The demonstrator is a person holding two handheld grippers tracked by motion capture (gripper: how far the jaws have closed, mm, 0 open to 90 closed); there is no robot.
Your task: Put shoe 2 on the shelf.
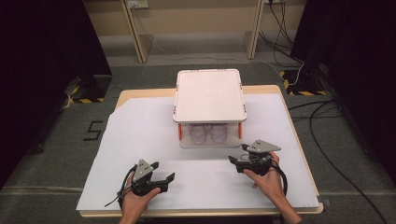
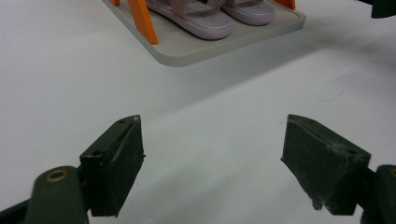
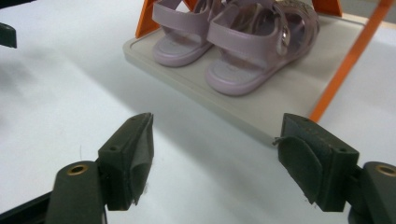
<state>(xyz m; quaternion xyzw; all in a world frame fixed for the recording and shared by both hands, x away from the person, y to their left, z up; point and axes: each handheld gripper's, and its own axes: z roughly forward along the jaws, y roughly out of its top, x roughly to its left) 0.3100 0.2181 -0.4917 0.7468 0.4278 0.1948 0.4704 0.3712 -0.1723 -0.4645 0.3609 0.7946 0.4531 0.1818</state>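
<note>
A small rack with a white top [image 1: 209,95] and orange posts [image 3: 343,70] stands mid-table. A pair of lilac sandals [image 1: 208,133] rests on its lower shelf [image 3: 261,109], heels toward me. My right gripper [image 1: 238,156] is just right of the rack's front corner, its jaws wide apart and bare. In the right gripper view the gripper [image 3: 215,135] faces the sandals [image 3: 233,37] from a short way off. My left gripper [image 1: 163,171] sits open near the table's front left. Between its jaws [image 2: 212,140] lies only white paper, with the shelf [image 2: 196,49] and sandals [image 2: 201,18] farther ahead.
White paper [image 1: 140,135] covers the wooden table [image 1: 122,97]. Grey floor with cables [image 1: 327,112] and black-yellow tape surrounds it, and wooden furniture legs stand at the back. Open paper lies left and right of the rack.
</note>
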